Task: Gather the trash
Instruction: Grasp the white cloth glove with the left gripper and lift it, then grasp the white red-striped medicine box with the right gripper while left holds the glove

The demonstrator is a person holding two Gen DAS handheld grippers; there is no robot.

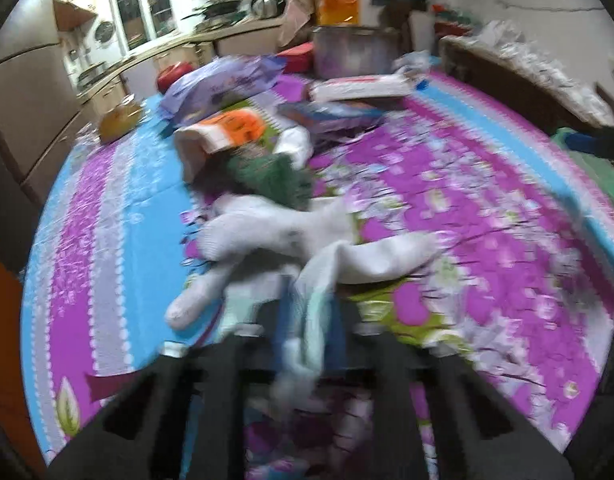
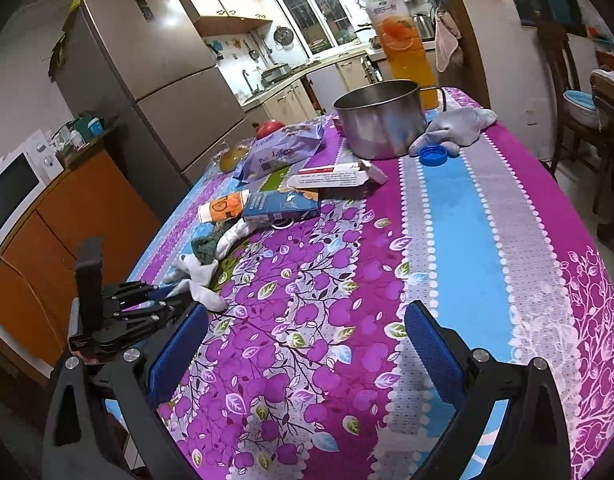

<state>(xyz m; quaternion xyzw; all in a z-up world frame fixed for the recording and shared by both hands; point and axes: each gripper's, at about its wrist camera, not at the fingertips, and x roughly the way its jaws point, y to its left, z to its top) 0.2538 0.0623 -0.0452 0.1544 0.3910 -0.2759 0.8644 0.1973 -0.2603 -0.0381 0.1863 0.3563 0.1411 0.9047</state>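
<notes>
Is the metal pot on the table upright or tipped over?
Upright. In the right wrist view the metal pot stands on its base on the tablecloth, its open rim facing up. Its contents cannot be told.

purple floral tablecloth (image 2: 327,320), white sock (image 2: 203,288), blue cap (image 2: 434,156)

The lilac plastic snack bag (image 2: 281,152) lying on the worktop carries dark lettering, of which only fragments like "L" and "CO" show. Print on the tall orange-drink bottle (image 2: 401,36) and the white-and-red flat carton (image 2: 331,177) is too small to read.
</notes>
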